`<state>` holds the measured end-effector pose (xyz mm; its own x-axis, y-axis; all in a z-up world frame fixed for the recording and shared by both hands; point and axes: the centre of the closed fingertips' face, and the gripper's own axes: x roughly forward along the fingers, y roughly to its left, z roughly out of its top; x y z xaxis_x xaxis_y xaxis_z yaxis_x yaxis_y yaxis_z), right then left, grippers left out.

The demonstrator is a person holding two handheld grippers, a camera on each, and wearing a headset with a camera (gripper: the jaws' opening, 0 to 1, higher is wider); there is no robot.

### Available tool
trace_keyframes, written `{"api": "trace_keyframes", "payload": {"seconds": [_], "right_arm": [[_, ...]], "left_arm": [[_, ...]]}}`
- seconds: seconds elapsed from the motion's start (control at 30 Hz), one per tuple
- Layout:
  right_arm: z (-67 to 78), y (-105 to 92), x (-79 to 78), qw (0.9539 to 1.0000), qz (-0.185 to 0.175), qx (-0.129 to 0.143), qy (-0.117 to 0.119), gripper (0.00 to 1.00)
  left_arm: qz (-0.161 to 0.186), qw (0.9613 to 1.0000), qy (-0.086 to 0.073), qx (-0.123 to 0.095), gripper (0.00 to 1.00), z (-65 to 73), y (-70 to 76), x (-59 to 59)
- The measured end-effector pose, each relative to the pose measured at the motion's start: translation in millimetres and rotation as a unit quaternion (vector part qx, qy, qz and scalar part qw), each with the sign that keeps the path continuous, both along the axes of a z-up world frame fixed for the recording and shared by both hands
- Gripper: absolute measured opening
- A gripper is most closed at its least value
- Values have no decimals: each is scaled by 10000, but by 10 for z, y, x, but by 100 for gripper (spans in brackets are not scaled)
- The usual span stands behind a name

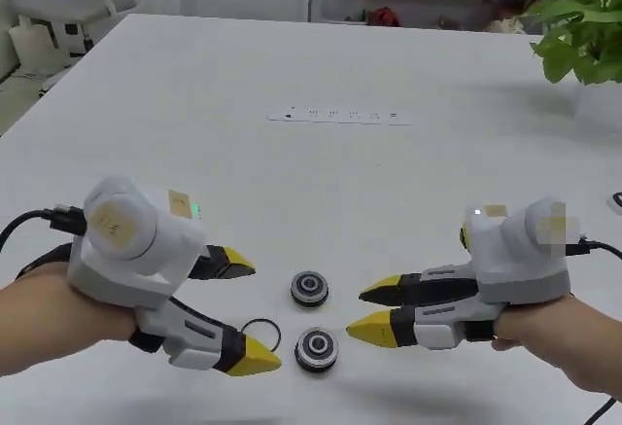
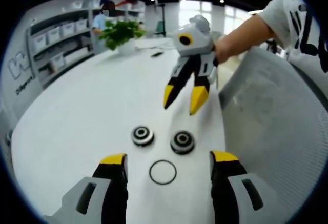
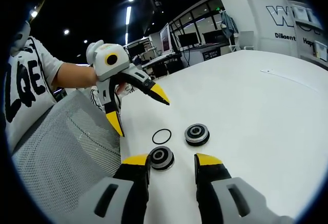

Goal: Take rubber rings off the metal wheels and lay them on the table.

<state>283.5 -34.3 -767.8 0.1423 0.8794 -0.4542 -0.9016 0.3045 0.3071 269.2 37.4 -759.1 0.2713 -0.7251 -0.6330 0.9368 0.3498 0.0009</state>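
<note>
Facing each other low over the bench (image 1: 321, 182), your two grippers frame a job partly done: one thin black rubber ring (image 1: 260, 333) lies flat on the bench, between the wide-open, empty jaws of your left gripper (image 1: 244, 308). Your right gripper (image 1: 369, 309), jaws parted more narrowly and gripping nothing, points at the far wheel (image 1: 309, 288) and the near wheel (image 1: 317, 347), both metal, set close together between the grippers and just beside the loose ring. Each wheel shows a dark band round its rim, so more rings likely remain to come off.
</note>
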Motion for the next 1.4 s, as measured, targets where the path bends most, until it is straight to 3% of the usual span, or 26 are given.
{"api": "trace_keyframes", "payload": {"seconds": [0.7,1.4], "right_arm": [[-142,-27,-56,9999,68,-127,37,32],[-222,91,-148,9987,431,-271,-76,32]], "left_arm": [[-194,9997,109,30,64,-95,-135,7],[-456,9986,236,108,58,-186,-274,-66]]}}
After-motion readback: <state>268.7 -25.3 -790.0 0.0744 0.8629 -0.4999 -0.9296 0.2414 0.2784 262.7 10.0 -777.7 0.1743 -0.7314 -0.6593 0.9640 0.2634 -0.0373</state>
